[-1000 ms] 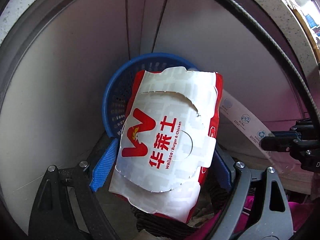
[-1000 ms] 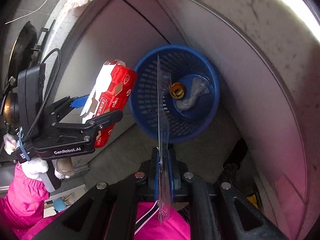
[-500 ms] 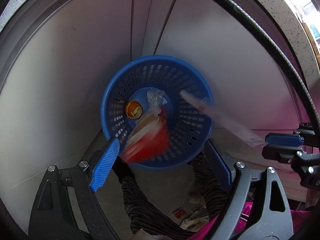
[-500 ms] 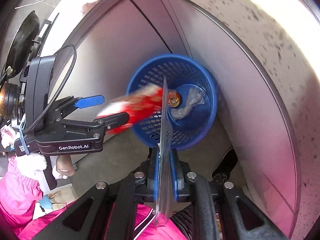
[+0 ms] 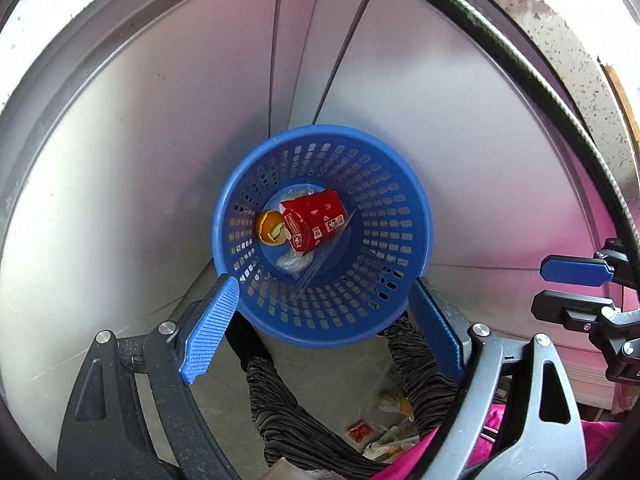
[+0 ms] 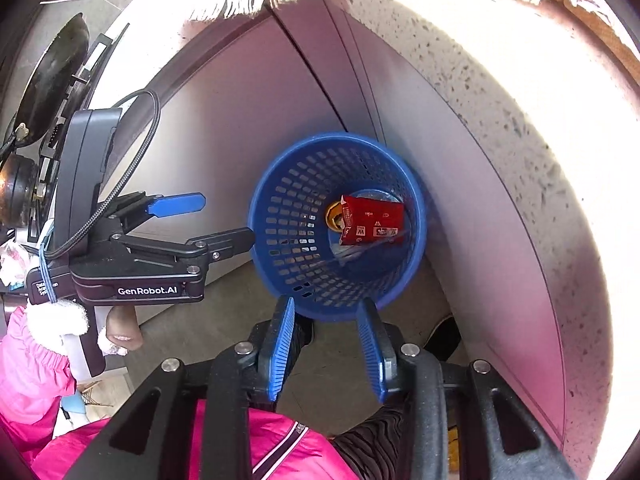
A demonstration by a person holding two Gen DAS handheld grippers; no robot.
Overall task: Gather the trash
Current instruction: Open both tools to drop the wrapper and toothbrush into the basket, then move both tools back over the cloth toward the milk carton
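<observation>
Black left claw (image 6: 202, 220) — blue ribbed pads, "GenRobot.AI" lettering — pink sleeve (image 6: 28, 364), white glove (image 6: 56, 318).

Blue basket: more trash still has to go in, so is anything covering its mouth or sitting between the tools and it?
Nothing visible does. The basket is open-topped, holding only a red carton and scraps at the bottom; both tools hang empty above it.

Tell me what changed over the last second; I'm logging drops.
The left gripper let go of the red carton; it fell into the blue basket. The right gripper, jaws opening, released the clear plastic strip, which dropped in too. Basket and orange lid stayed put.
</observation>
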